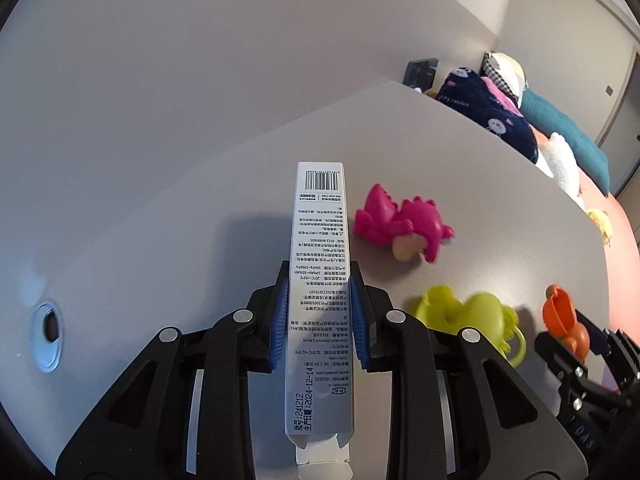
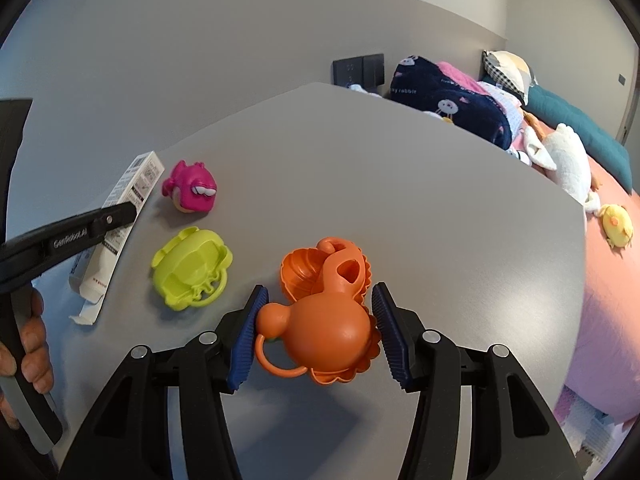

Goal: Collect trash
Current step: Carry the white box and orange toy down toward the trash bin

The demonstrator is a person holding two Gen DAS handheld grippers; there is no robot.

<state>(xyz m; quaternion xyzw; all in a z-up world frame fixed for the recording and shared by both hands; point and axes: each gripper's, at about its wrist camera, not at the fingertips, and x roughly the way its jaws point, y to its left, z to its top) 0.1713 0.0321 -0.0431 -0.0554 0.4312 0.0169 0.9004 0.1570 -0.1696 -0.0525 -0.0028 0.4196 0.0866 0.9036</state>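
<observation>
Long white printed cardboard carton point(image 1: 320, 300) is clamped lengthwise between the blue pads of the left tongs point(image 1: 320, 312) above the grey bench point(image 1: 460, 152). Orange plastic toy point(image 2: 328, 320) is held in the right tongs point(image 2: 318, 332), half spread.

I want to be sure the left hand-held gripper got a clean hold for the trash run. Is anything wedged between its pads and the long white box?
Nothing visible. The left hand-held gripper has its blue pads directly on the sides of the white box. The pink toy and the yellow-green toy lie apart, to its right.
</observation>
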